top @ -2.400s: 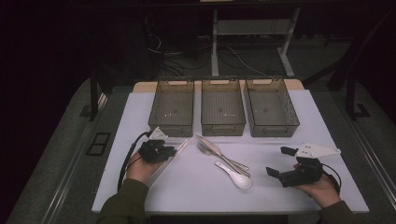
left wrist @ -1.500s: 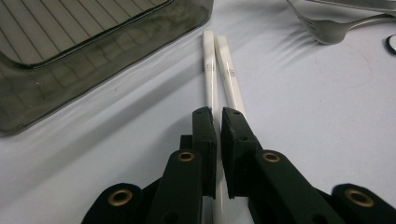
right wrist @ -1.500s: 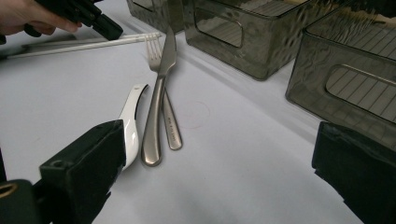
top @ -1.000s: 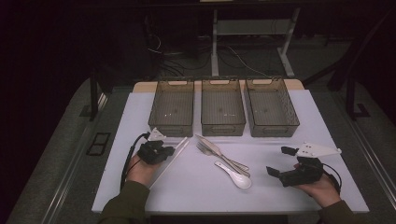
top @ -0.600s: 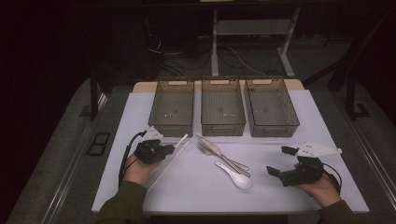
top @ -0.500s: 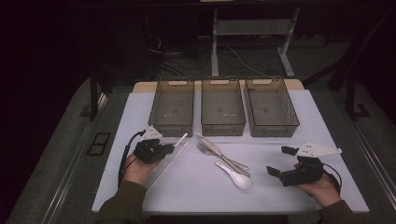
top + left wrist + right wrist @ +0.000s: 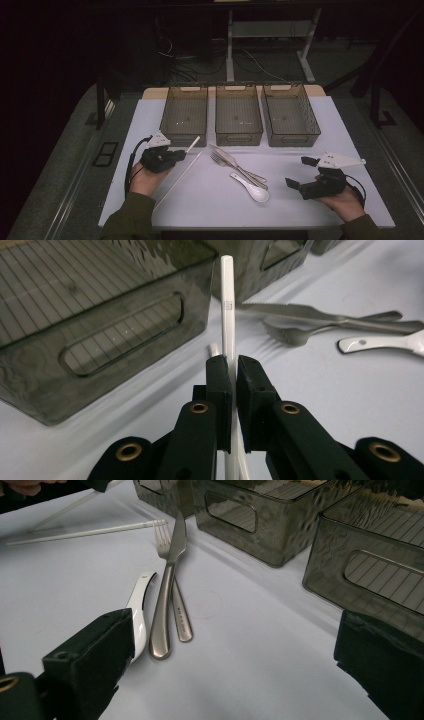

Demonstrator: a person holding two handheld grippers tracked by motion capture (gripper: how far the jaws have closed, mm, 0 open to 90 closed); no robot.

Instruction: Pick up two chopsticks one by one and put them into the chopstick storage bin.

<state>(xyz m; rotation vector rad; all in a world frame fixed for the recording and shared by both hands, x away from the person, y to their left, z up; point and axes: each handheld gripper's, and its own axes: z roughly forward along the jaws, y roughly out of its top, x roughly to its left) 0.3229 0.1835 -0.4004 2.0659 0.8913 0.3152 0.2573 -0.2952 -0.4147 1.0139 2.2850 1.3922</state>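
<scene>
My left gripper [image 7: 181, 154] [image 7: 234, 375] is shut on a white chopstick [image 7: 192, 145] [image 7: 227, 315], held just above the white mat in front of the left bin [image 7: 180, 139]. A second white chopstick [image 7: 177, 178] [image 7: 85, 532] lies slanted on the mat beneath it. A knife [image 7: 232, 162] [image 7: 167, 605], a fork [image 7: 220, 160] [image 7: 161, 532] and a white spoon [image 7: 252, 189] [image 7: 140, 597] lie together in the middle. My right gripper [image 7: 300, 172] [image 7: 235, 660] rests at the right with its jaws wide apart and nothing between them.
Three smoky see-through bins stand in a row at the back of the mat: left, middle [image 7: 238, 137] and right [image 7: 295, 140], all bare inside. The white mat [image 7: 215, 210] stretches from the bins to the near edge of the table.
My left gripper has risen a little with the chopstick in its jaws, so that stick now points up off the mat. The right gripper has stayed still.
</scene>
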